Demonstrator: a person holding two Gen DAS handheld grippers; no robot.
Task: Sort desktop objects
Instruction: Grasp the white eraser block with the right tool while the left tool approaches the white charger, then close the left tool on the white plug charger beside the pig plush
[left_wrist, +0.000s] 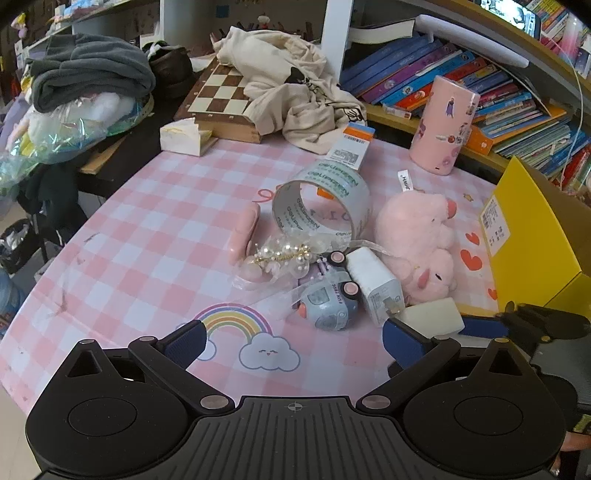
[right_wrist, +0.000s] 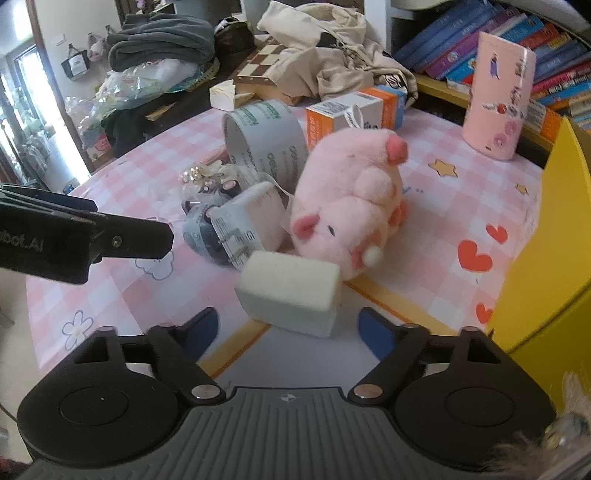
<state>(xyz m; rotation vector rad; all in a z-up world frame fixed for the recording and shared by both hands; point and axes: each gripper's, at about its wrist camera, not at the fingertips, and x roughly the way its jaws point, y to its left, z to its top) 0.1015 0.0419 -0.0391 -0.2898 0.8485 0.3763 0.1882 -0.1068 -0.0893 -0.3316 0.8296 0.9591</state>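
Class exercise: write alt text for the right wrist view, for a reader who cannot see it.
The open right gripper faces a white sponge block lying between its jaws on a pink checked tablecloth. Behind the block lie a pink plush pig, a white charger and a tape roll; a yellow box stands at right.

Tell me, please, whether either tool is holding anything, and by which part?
Nothing is held: the left tool and right tool are both open, the white foam block ungripped.

Sponge block (right_wrist: 291, 291) before plush pig (right_wrist: 347, 206), charger (right_wrist: 247, 221) left of pig, tape roll (right_wrist: 266, 136) behind charger
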